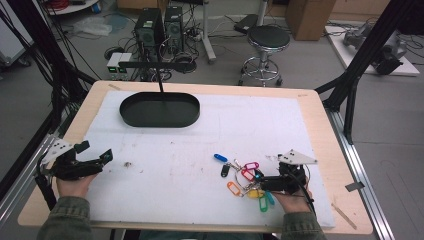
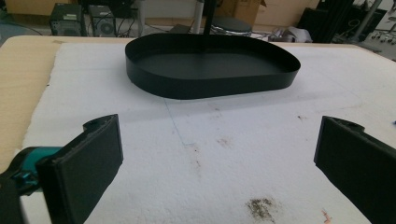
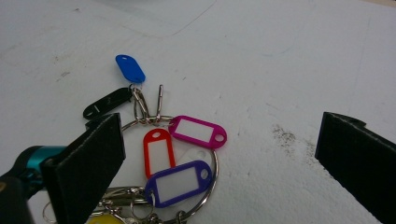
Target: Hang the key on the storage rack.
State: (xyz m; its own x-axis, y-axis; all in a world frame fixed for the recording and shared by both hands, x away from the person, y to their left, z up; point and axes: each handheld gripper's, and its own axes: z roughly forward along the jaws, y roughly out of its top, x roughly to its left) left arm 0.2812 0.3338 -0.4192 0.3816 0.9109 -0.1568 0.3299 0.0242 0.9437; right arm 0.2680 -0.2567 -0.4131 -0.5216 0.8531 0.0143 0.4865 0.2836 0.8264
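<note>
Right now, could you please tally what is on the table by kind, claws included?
Black tray: 1
Bunch of coloured key tags: 1
Claws: 2, the left claw and the right claw, both open
Total: 4

Beyond the wooden worktop lies grey floor, with two computer towers at eleven o'clock, a chrome stool at one, cardboard boxes behind.

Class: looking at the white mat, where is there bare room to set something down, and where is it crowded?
Free: the mat's middle, between the black tray and the key tags, and the strip ahead of the left gripper. Crowded: around the tags by the right gripper.
</note>
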